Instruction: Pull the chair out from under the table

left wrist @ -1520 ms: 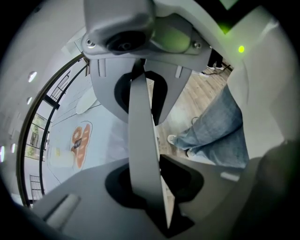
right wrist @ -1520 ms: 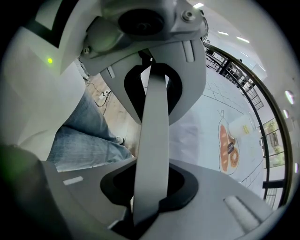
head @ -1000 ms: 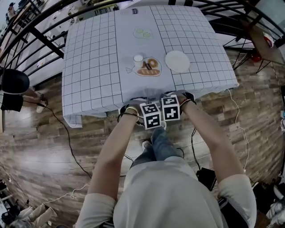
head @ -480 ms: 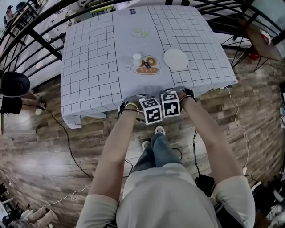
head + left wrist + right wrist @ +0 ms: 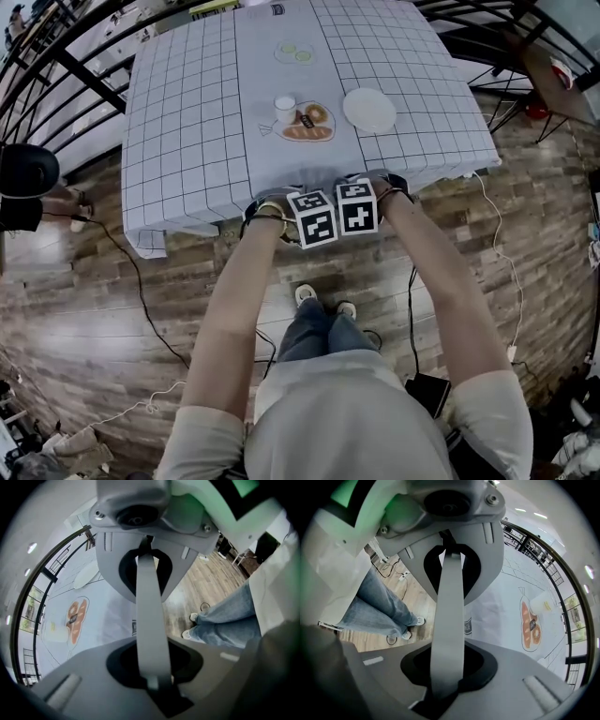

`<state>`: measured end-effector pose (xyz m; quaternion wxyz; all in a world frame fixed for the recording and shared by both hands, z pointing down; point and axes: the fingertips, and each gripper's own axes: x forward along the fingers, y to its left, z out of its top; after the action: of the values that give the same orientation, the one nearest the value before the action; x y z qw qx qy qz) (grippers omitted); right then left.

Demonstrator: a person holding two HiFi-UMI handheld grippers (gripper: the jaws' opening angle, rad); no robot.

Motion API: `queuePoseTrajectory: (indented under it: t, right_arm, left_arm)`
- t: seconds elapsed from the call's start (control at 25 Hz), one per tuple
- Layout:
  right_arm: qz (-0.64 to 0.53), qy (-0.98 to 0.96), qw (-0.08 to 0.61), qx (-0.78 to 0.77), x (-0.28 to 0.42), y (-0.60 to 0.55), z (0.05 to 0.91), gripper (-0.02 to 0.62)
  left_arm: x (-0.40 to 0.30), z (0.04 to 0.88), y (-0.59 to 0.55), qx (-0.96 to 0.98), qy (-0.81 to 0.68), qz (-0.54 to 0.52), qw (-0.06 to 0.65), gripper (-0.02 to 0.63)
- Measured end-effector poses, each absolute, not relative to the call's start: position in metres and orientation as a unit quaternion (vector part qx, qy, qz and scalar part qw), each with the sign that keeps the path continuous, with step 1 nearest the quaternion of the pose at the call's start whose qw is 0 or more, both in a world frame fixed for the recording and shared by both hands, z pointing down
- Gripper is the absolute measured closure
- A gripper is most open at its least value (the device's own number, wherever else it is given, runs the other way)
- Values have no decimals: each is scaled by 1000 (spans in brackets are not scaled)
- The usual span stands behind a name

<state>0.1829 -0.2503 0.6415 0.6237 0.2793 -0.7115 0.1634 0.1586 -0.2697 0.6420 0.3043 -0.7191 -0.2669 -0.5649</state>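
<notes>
In the head view my left gripper (image 5: 312, 217) and right gripper (image 5: 357, 208) sit side by side, pointing down, at the near edge of the table (image 5: 187, 141). The hanging checked cloth and my hands hide the chair. In the left gripper view a pale grey rail (image 5: 152, 648) runs between the jaws of the left gripper (image 5: 150, 616), which are closing on it. The right gripper view shows a like grey rail (image 5: 447, 658) between the jaws of the right gripper (image 5: 451, 616). Table lies on one side of the rail, wooden floor on the other.
On the cloth are a white plate (image 5: 369, 110), a white cup (image 5: 285, 106) and a printed bread picture (image 5: 305, 124). The person's shoes (image 5: 306, 293) stand just behind the grippers. Cables (image 5: 141, 291) cross the floor, a black box (image 5: 429, 394) lies at right, and a black railing (image 5: 66, 66) runs behind.
The person's feet have stepped back from under the grippers, and the table sits higher in the head view. Both grippers stay side by side at the table's near edge.
</notes>
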Motion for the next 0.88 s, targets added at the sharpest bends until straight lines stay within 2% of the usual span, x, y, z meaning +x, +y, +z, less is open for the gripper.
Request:
queuePoseTrajectory:
  t: [0.88]
  right_arm:
    - [202, -707, 603, 309, 145, -210, 641, 523]
  left_arm:
    - [122, 642, -231, -723, -278, -557, 300, 528]
